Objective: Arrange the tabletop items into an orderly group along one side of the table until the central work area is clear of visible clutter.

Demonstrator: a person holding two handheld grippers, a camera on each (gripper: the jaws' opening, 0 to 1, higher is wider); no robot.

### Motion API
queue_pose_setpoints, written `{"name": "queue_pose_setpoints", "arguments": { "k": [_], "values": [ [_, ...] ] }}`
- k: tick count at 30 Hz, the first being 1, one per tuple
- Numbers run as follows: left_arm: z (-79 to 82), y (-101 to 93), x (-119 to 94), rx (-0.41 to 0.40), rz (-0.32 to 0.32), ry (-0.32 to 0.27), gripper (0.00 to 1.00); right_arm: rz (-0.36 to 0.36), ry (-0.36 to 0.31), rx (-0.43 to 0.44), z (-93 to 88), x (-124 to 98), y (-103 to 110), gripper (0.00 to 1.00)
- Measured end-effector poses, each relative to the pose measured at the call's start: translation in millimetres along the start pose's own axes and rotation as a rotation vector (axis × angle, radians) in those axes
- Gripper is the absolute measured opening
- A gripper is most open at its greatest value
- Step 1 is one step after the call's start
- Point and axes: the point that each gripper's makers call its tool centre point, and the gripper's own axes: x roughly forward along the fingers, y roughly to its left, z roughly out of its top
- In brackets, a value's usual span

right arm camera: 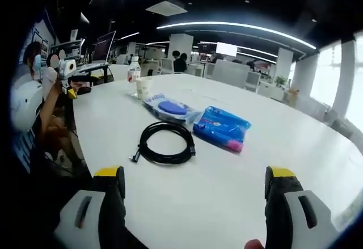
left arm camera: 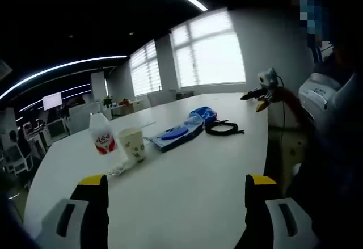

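Tongs [left arm camera: 176, 195] [right arm camera: 194, 189] wide apart, empty.

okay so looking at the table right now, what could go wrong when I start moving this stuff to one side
The paper cup stands close beside the bottle; reaching for one with open jaws could tip the other.

The coiled cable has a loose plug end; lifted by one strand, it may uncoil and drag into the blue pack next to it.

The other blue pack looks soft and flat, so the jaws may slip on it.
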Motion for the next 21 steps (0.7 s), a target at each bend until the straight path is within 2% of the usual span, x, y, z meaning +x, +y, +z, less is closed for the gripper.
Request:
{"name": "queue_pose_setpoints", "arguments": {
  "k": [9, 14, 21],
  "values": [
    [-5.7, 7.6, -17, -0.018, 0.037, -0.022, 1.0, 0.003, 0.001, 0.004, -6.6, -5, 3, 1.0],
    [-11.1, 12.3, -19, -0.032, 0.053, -0.017, 1.0, 0.007, 0.018, 0.003, -11.5, -6, 6, 1.0],
    [-16.1, 9.0, -17, -0.031, 0.05, 0.001, 1.0, 0.0, 0.017, 0.01, -12.5, -6, 5, 1.0]
  ]
}}
